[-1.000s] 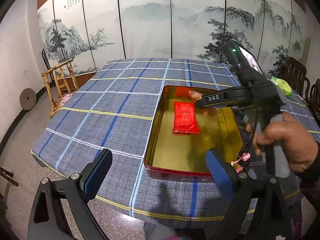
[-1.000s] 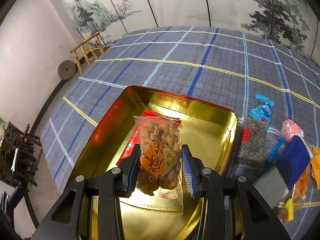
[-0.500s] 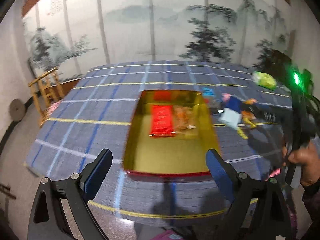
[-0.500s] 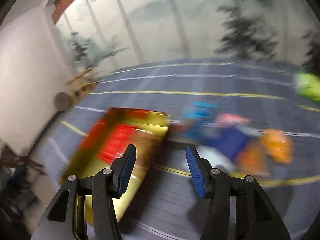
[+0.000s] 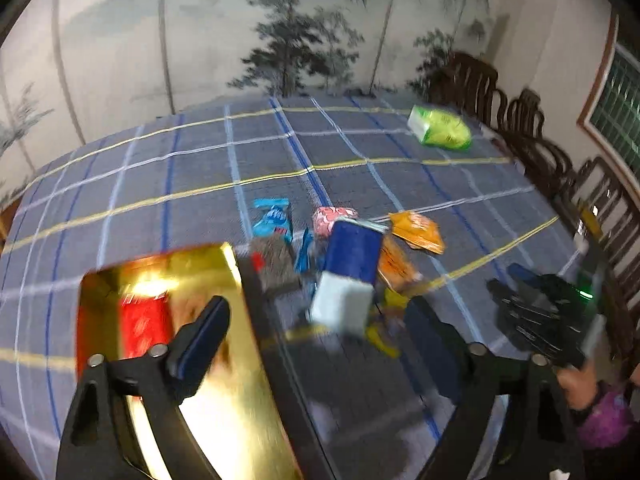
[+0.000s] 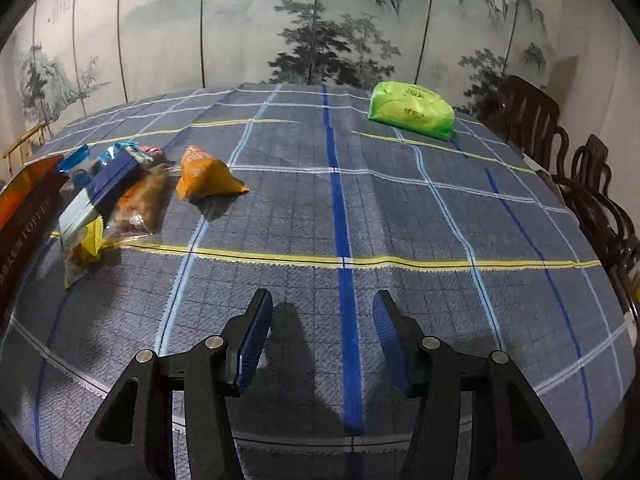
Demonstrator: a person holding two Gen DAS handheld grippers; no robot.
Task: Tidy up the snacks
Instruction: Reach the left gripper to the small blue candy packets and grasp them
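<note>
A gold tin tray (image 5: 236, 272) with a red rim sits on the plaid cloth; a red snack packet (image 5: 146, 320) lies inside it. Right of it lies a pile of snacks: a blue and white box (image 5: 348, 272), a light blue packet (image 5: 274, 220), a pink packet (image 5: 334, 216) and orange packets (image 5: 416, 230). My left gripper (image 5: 320, 344) is open and empty, above the tray's right edge and the pile. My right gripper (image 6: 322, 340) is open and empty over bare cloth, right of the pile (image 6: 108, 196) and an orange packet (image 6: 204, 176).
A green tissue pack (image 6: 412, 112) lies at the far right of the table (image 6: 400, 220). Dark wooden chairs (image 6: 592, 184) stand along the right side. A painted folding screen (image 6: 280, 20) stands behind the table. The tray's dark side (image 6: 20, 232) shows at the left edge.
My right gripper let go of the peanut packet in the tray, opened and swung right over bare cloth. My left gripper swung right toward the snack pile.
</note>
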